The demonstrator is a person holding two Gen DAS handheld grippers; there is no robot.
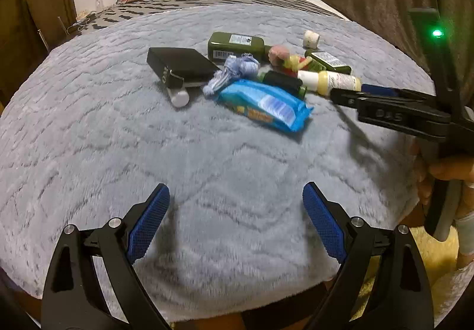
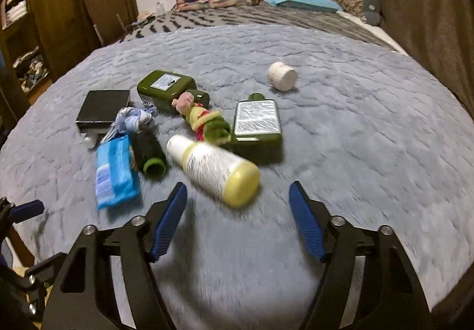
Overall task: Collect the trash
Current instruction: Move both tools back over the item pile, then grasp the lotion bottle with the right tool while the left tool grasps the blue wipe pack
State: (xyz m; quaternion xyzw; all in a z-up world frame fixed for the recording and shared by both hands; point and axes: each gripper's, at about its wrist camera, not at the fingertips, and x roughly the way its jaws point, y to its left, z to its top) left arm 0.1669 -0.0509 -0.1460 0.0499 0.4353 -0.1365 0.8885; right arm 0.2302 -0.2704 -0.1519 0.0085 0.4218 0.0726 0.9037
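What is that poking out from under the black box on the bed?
A small white capped bottle lies under the black box. Only its cap end shows; the rest is covered, so its label and length stay hidden.

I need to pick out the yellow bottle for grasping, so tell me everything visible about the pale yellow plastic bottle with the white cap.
The pale yellow plastic bottle with the white cap is a smooth cylinder lying on its side on the fluffy grey-blue blanket. A white printed label wraps its middle; the print is too blurred to read. Its cap points away toward the pile, its flat yellow base toward the right gripper, whose open jaws are not touching it. It seems to touch the flat dark green bottle beside it.
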